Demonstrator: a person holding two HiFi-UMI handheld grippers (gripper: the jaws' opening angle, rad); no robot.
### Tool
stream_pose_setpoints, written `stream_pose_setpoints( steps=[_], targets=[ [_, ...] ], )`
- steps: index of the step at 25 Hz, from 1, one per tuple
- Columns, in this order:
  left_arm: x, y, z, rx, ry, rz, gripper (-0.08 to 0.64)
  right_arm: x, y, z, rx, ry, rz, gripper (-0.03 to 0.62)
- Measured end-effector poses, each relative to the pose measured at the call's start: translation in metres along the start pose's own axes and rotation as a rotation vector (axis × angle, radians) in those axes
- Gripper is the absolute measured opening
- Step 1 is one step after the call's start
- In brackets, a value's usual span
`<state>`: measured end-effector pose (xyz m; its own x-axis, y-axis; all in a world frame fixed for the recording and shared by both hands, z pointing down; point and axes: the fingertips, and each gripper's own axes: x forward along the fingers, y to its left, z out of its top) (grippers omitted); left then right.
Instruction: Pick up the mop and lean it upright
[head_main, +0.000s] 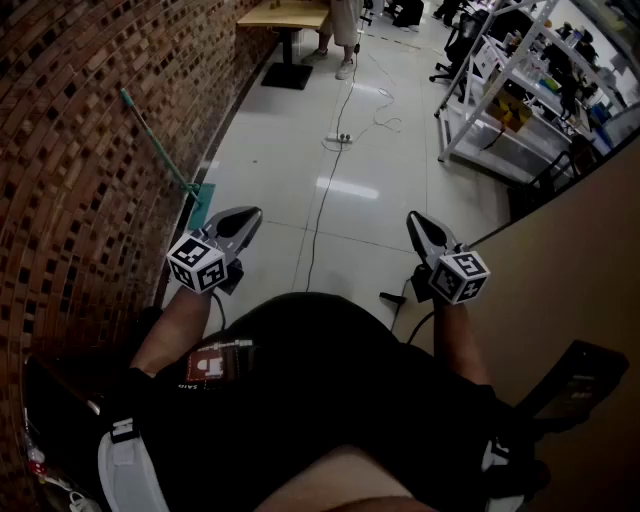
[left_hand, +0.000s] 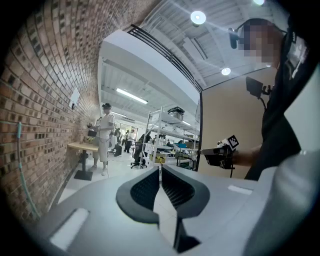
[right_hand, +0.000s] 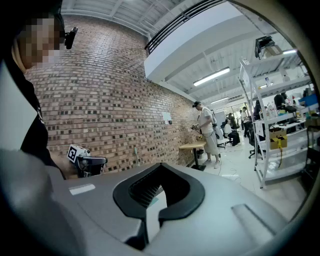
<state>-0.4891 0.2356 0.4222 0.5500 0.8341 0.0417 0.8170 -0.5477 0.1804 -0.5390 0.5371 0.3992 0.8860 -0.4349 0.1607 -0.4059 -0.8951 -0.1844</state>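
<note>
Left tool (head_main: 250, 216) closed; mop (head_main: 160, 144) upright against wall (head_main: 70, 150)

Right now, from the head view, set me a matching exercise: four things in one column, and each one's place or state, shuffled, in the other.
Things:
1. mop
2. power strip
3. shelving rack
4. left gripper

Place or state:
A. shut, nothing between the jaws
B. lying out on the white floor
C. leaning against the brick wall
D. standing along the right side of the aisle

Pairs: 1-C, 2-B, 3-D, 4-A
</note>
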Motion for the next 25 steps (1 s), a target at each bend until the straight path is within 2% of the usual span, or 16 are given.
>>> stream_pose_setpoints(
  steps=[18, 25],
  targets=[
    [0.098, -0.065, -0.008, -0.019, -0.012, 0.025, 0.012, -0.025, -0.099, 0.012, -0.063, 0.042, 0.044, 0.014],
    [0.124, -0.05, -0.013, -0.029, 0.007, 0.004, 0.012, -0.008, -0.123, 0.005, -0.044, 0.058, 0.026, 0.014]
  ],
)
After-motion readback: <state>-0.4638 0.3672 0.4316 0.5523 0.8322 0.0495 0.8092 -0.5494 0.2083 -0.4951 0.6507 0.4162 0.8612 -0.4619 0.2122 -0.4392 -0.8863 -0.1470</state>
